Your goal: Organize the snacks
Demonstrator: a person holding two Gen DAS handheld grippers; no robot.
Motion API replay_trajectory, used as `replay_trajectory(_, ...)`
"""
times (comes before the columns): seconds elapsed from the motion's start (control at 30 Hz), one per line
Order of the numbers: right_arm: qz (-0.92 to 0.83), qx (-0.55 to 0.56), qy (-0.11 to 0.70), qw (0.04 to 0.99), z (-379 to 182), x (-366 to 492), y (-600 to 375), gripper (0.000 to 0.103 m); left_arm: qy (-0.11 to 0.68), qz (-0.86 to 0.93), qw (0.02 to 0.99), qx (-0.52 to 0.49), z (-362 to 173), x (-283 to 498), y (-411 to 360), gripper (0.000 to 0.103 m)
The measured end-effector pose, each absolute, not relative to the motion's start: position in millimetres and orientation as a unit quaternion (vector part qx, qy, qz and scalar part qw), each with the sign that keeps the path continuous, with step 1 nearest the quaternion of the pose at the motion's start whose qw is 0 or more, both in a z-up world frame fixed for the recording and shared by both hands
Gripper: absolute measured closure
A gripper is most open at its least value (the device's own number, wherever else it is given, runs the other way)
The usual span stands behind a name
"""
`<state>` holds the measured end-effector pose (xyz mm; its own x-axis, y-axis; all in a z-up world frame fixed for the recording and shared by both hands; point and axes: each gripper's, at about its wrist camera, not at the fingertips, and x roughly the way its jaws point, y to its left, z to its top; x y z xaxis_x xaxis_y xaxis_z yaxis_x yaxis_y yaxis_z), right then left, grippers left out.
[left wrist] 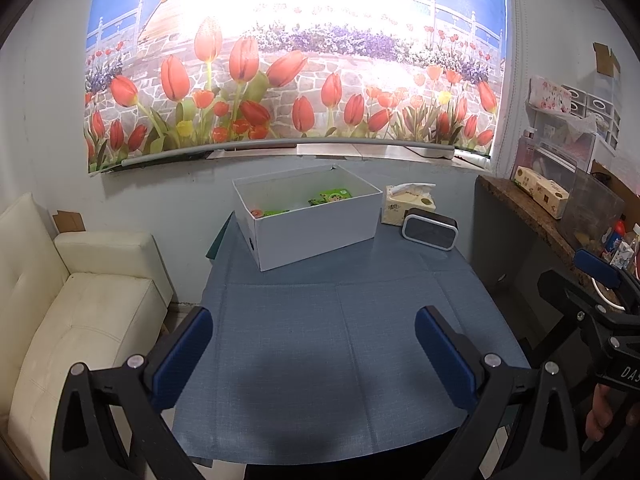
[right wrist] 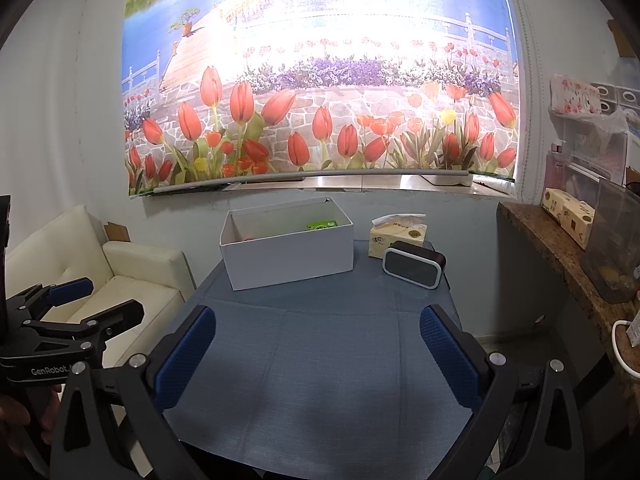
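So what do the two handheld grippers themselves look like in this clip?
Both the left gripper and right gripper have black angular frames with silver rivets and textured blue fingertip pads. The left one's body carries white "GenRobot" lettering. No cables or sleeves show.

1 white rectangular cardboard box [left wrist: 316, 236] holding 2 green snack packets [left wrist: 330, 196]; 1 yellow tissue pack [left wrist: 406, 204]; 1 black rounded speaker [left wrist: 430, 234]; 2 hand-held grippers [left wrist: 314, 354].

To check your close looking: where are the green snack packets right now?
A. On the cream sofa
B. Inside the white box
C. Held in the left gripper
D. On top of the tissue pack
B: the green snack packets lie inside the open white box.
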<state>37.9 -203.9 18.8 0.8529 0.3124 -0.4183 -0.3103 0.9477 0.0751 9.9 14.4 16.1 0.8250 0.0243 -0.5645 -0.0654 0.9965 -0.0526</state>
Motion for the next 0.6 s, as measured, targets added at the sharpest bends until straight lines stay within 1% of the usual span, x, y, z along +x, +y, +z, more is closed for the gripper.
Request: replay_trajectory(0.6,0.166,-0.003,0.214,0.962,21.0,36.1,-203.6,0.000,0.295,0.022,0.955,-0.037,15.3,9.6,12.9,0.000)
